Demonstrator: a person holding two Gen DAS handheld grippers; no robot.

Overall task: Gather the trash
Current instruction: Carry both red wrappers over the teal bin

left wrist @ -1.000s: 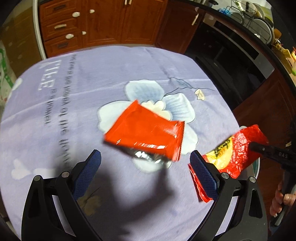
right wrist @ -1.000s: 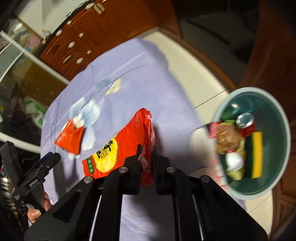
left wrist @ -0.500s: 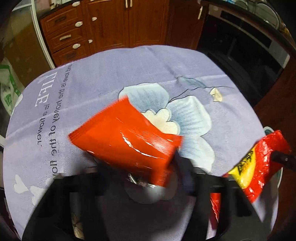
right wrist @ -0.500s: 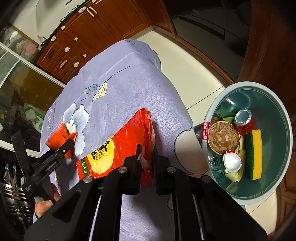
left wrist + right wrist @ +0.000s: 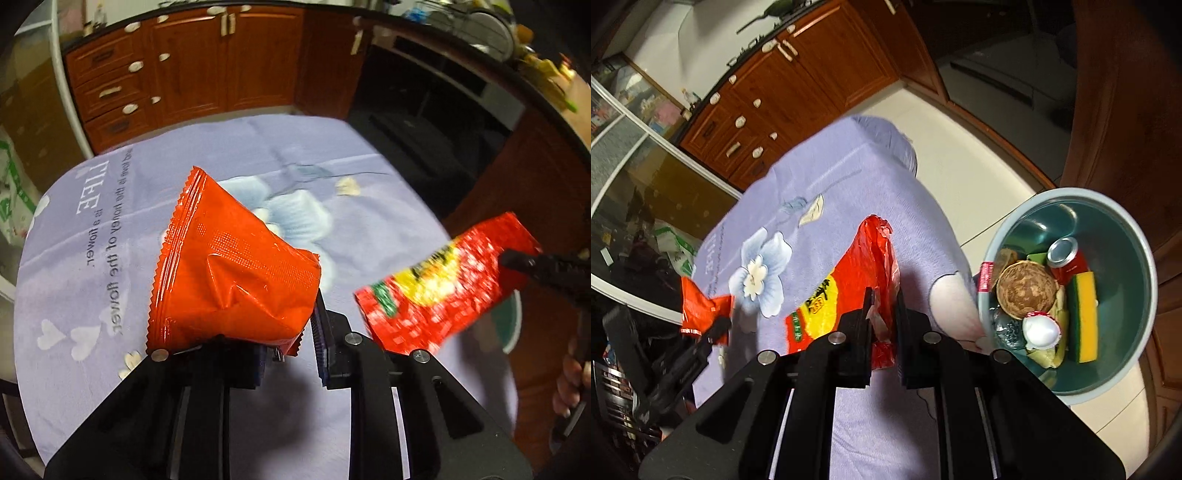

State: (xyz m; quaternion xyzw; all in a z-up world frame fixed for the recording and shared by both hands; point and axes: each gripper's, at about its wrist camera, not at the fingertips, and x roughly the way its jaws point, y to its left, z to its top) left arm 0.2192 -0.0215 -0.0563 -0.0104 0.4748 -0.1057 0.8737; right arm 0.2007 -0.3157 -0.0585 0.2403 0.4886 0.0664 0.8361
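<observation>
Both wrappers are up off the purple tablecloth! The left gripper pinches the orange packet by its lower edge, well away from the bin. The right gripper clamps the red snack bag, just beside the bin. Best play: carry each fully over the rim before letting go, since light foil drifts, and keep both pinches firm.

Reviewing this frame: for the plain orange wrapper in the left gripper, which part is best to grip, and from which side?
Best gripped as it is now: the left gripper pinches the orange wrapper at its narrow, crumpled lower end, coming from below. That end is bunched thin enough for the jaws; the far end fans out wide and flat to a crimped seal, harder to pinch.
</observation>
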